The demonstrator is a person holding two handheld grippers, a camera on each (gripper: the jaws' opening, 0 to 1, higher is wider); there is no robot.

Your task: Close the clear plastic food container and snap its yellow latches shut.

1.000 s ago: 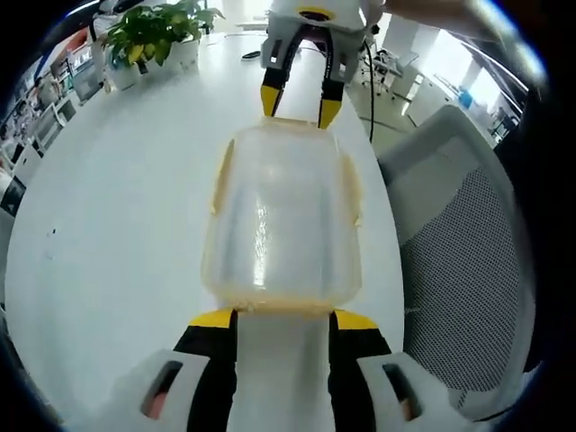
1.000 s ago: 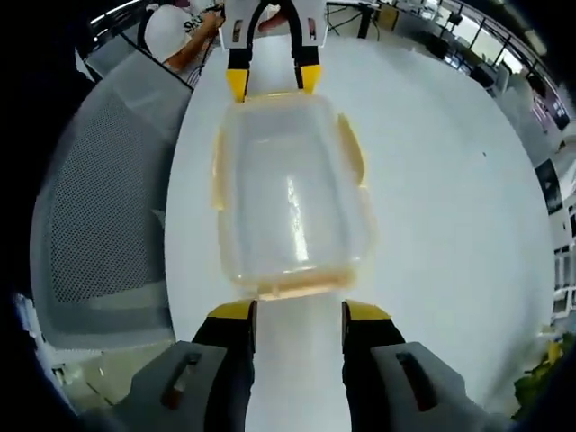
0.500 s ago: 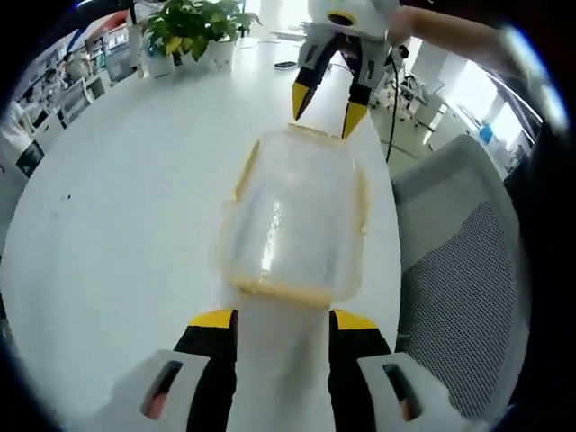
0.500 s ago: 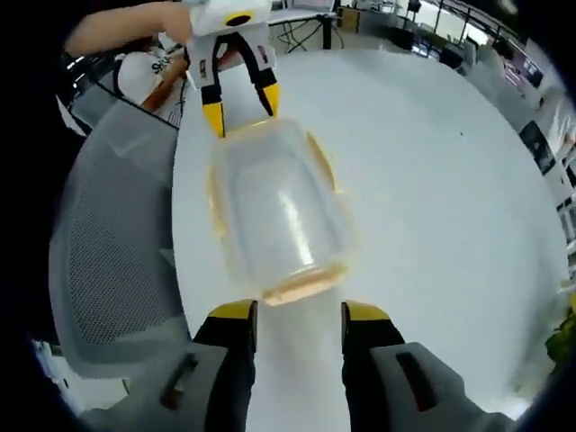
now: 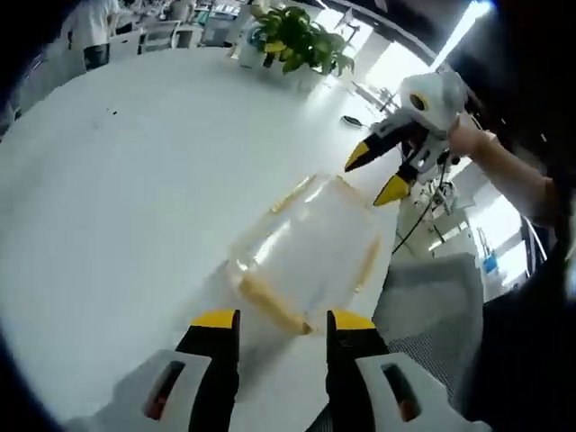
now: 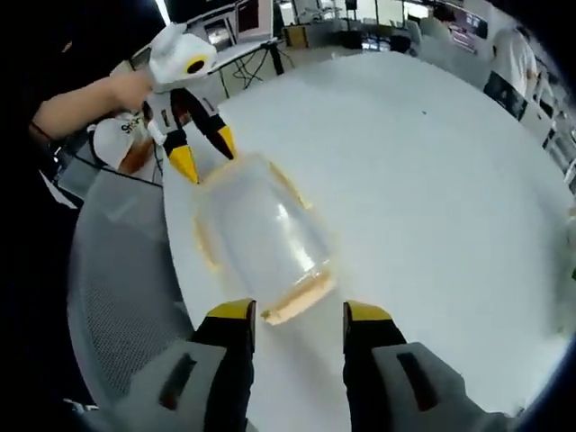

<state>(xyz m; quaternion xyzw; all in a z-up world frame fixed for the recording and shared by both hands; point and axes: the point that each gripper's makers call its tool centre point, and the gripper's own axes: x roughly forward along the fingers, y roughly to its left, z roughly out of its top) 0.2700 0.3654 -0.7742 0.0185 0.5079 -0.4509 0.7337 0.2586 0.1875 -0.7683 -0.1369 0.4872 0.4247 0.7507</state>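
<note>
A clear plastic food container [image 5: 306, 256] with yellow latches [image 5: 270, 301] sits on the white surface [image 5: 117, 180] between the left claw [image 5: 274, 326] and right claw [image 6: 297, 317], both spread wide, gripping nothing.

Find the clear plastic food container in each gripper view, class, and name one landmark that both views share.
Left gripper view: the container lies at centre, just beyond the jaws.
Right gripper view: it lies left of centre, above the jaws.
Shared landmark: the grey mesh chair at the white table's edge.
</note>
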